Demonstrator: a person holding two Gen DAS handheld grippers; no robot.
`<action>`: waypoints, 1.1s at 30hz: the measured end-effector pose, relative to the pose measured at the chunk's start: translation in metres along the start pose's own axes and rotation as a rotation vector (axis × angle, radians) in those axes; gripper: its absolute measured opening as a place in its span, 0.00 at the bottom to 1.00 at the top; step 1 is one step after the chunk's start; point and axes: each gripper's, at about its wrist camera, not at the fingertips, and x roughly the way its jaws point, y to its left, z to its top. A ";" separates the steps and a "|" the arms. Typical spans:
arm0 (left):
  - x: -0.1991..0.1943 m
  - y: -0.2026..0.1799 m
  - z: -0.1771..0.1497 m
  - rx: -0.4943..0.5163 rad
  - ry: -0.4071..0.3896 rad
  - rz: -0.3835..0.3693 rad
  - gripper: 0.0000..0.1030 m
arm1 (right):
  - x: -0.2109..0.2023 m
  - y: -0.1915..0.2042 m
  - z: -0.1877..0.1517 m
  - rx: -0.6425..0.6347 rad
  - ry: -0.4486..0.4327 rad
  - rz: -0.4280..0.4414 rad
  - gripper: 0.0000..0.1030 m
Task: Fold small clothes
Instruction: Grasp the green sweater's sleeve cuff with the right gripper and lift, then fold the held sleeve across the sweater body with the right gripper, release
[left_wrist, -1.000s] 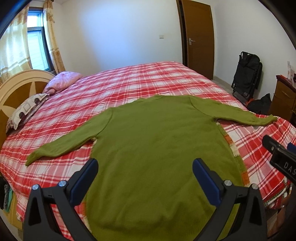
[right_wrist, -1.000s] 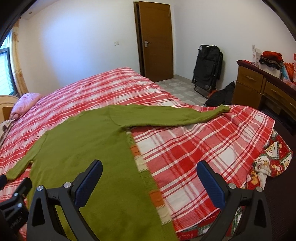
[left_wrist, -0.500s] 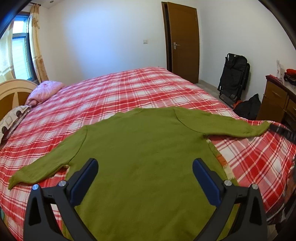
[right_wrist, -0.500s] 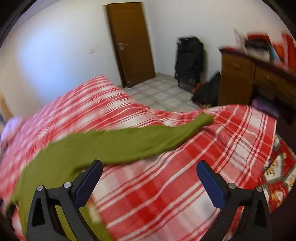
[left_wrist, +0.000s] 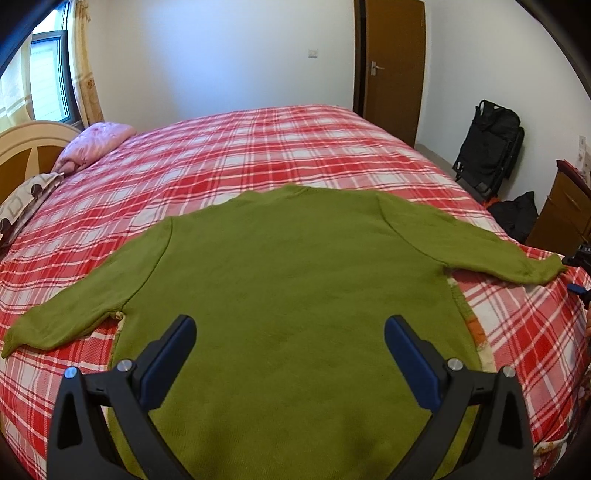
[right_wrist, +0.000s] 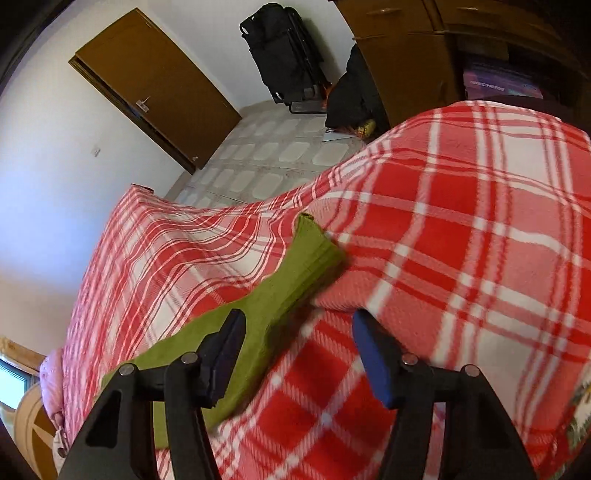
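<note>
Reaching: your right hand-held gripper (right_wrist: 295, 354) is rolled over and aimed at the cuff end of the sleeve (right_wrist: 314, 251); jaws are closing, sleeve only partly between them, pads not pressing on it yet.
Left: your left hand-held gripper (left_wrist: 290, 354) hangs over the hem half of the garment, jaws wide, nothing held.
Garment: olive-green long-sleeved knit sweater (left_wrist: 295, 295) lies flat on the bed's red-and-white plaid blanket (left_wrist: 258, 155), both sleeves spread out sideways, neckline away from you.
Why so: spread flat with sleeves out, my read is it's staged for a sleeve-in fold; the cuff is the natural first pick.
Why left waits: likely placed to pin or take the body once the sleeve comes across.
Risk: sleeve sits off toward one finger, so you could pinch blanket with it.
Writing: "SKECHERS" reads on the dark box (right_wrist: 498, 83) by the brown wooden dresser (right_wrist: 406, 48). Lettering on the right gripper's edge in the left view is too small to read.
</note>
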 end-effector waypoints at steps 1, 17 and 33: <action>0.002 0.001 0.001 -0.002 0.002 0.001 1.00 | 0.003 0.005 0.002 -0.014 -0.013 -0.014 0.60; 0.014 0.023 -0.002 -0.054 0.037 0.020 1.00 | 0.020 0.014 0.013 -0.173 -0.054 -0.129 0.09; -0.010 0.092 -0.008 -0.174 -0.035 0.107 1.00 | -0.090 0.202 -0.068 -0.453 -0.084 0.324 0.08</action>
